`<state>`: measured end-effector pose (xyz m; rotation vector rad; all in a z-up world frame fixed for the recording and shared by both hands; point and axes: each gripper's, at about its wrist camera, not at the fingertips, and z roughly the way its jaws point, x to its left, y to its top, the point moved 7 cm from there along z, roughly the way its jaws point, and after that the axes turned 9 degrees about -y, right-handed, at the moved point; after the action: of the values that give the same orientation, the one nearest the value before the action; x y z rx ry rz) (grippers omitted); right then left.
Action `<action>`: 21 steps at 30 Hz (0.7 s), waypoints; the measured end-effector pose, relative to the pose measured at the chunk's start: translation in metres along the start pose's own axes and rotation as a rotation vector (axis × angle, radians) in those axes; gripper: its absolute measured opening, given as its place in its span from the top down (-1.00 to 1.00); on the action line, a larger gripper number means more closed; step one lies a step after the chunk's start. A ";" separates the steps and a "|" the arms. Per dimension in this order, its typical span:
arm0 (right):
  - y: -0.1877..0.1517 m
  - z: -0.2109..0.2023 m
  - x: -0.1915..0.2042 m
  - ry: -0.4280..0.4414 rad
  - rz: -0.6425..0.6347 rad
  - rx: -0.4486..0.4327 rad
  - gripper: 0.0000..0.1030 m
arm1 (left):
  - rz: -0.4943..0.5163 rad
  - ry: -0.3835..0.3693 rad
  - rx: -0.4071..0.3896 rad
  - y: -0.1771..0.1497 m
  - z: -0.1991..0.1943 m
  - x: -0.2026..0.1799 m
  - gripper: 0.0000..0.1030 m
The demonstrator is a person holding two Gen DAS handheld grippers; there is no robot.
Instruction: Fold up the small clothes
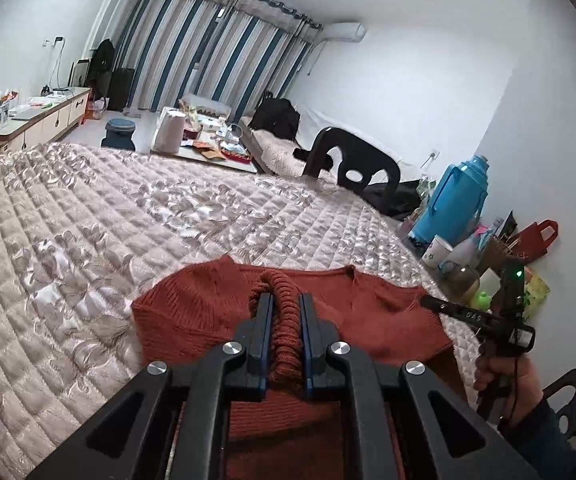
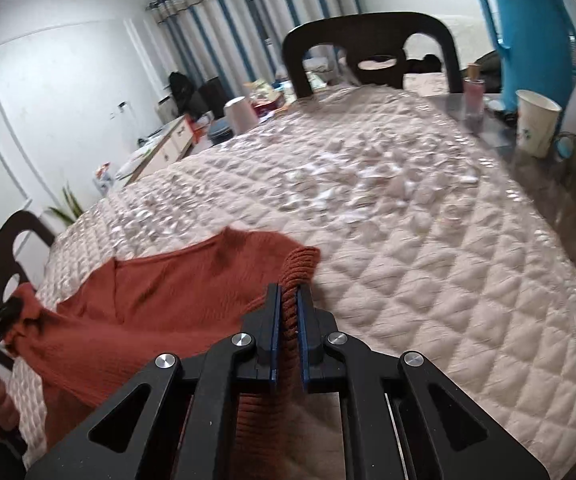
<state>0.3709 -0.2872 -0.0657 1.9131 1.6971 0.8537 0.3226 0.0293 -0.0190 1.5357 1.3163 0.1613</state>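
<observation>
Rust-red ribbed knit sweater (image 1: 215,312): lies flat at the near edge of the table, its V-neck toward 12 o'clock in the left wrist view; two ribbed edges are lifted off the cloth.
Surface: a table under a pinkish-beige quilted satin cover (image 1: 127,208), diamond-stitched with a shiny floral pattern.
Left gripper (image 1: 286,308): black, blue-padded jaws pressed close on a rolled ribbed band of the sweater, which arches over the tips and runs back between them toward 6 o'clock.
Right gripper (image 2: 288,300): same black build, jaws pinching a ribbed edge of the sweater that sticks up past the tips toward 1 o'clock; fabric hangs down between the jaws toward the camera.
Right gripper from the left wrist view: at 3 o'clock of the sweater, held by a hand (image 1: 508,376) in a dark sleeve, a green light lit on its body.
Left gripper from the right wrist view: at 9 o'clock, at the frame edge, gripping the sweater's bunched corner; a hand shows below it.
Sweater span: stretched between the two grippers, partly raised off the cover.
Table's right edge: tall turquoise plastic thermos jug (image 1: 454,200), white paper cup (image 1: 436,252), small red gift bag (image 1: 538,240), other small clutter.
Far side: dark brown chair with cut-out back (image 1: 352,162) at 12 o'clock of the table.
Background: blue, grey and cream striped curtains (image 1: 207,52).
</observation>
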 end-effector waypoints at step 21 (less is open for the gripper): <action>-0.069 -0.015 0.008 -0.006 -0.191 0.125 0.58 | 0.008 0.084 0.117 -0.037 -0.002 -0.002 0.57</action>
<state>0.3116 -0.2701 -0.1016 1.7926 1.9335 0.6834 0.2974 0.0226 -0.0447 1.6480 1.4066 0.1579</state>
